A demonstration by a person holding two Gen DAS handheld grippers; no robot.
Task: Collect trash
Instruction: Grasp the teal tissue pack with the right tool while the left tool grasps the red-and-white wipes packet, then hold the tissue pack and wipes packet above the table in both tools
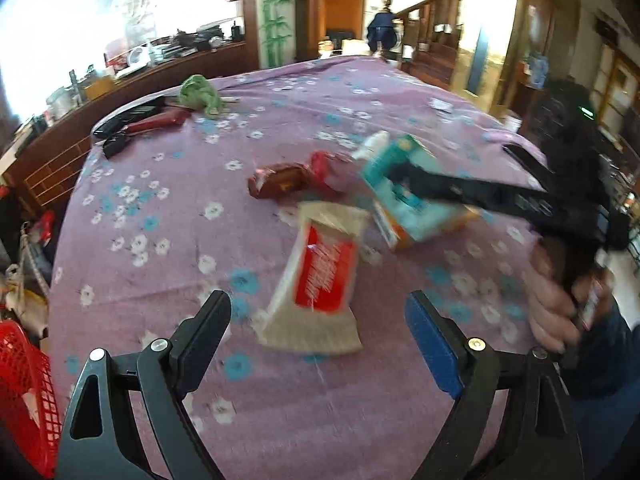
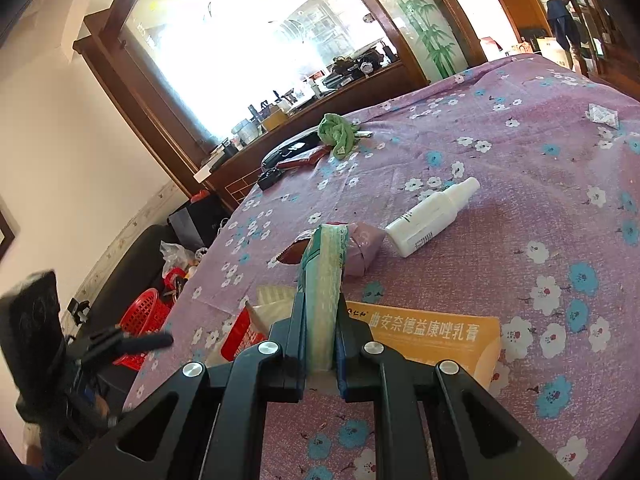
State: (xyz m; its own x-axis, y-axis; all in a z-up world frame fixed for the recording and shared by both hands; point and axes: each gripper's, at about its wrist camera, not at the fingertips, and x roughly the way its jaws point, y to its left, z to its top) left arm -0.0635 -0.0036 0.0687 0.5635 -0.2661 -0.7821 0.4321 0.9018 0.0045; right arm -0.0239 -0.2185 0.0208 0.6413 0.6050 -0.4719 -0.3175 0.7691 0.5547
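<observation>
Purple floral tablecloth; wood-framed window

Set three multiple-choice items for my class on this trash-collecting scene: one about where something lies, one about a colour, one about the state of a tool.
1. Where does the white bottle lie?
A. On the flowered cloth
B. In the basket
C. On the floor

2. What colour is the basket beside the table?
A. Green
B. Red
C. Blue

3. How does the right tool stand?
A. Wide open and empty
B. Out of view
C. Shut on a teal box

Answers:
1. A, the bottle lies on its side on the flowered cloth.
2. B, its mesh shows red in both views.
3. C, its pads press the teal box from both sides, while the left tool is the one that stands open and empty.
</observation>
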